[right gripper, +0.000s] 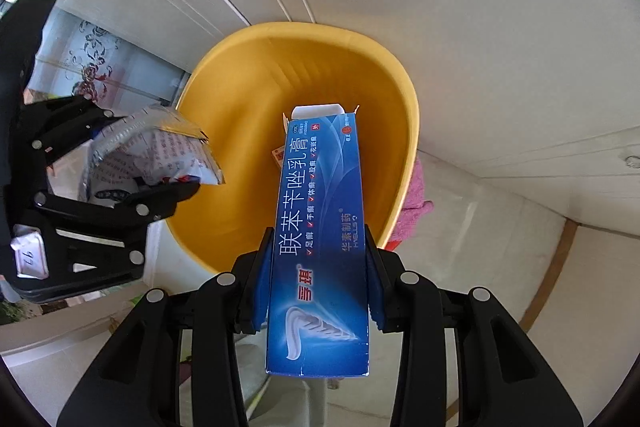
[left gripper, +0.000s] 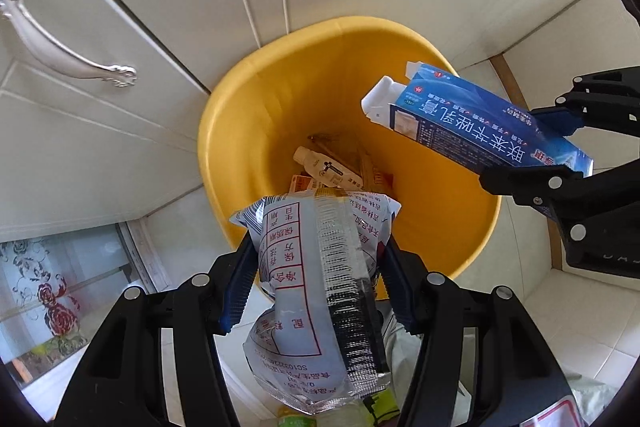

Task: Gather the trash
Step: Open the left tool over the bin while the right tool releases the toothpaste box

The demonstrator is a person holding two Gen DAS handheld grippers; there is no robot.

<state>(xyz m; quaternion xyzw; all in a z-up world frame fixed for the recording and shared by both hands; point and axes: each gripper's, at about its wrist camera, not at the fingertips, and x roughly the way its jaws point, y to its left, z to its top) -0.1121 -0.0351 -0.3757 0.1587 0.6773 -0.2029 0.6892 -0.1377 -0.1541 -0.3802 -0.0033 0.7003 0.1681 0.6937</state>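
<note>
A yellow bin [left gripper: 248,131] stands on the floor against white cabinets, with several wrappers and a small tube [left gripper: 324,169] at its bottom. My left gripper [left gripper: 316,267] is shut on a silvery white food pouch [left gripper: 312,287] held over the bin's near rim. My right gripper [right gripper: 318,259] is shut on a long blue ointment box [right gripper: 320,227] whose open end points into the bin [right gripper: 240,99]. The box [left gripper: 480,123] and right gripper [left gripper: 532,147] show at the right of the left wrist view. The pouch [right gripper: 156,151] and left gripper [right gripper: 132,163] show at the left of the right wrist view.
White cabinet doors with silver handles [left gripper: 60,47] rise behind the bin. A pink cloth [right gripper: 416,199] lies beside the bin's right side. A floral glass panel [left gripper: 52,291] is at the left. More packaging [left gripper: 556,411] lies below the left gripper.
</note>
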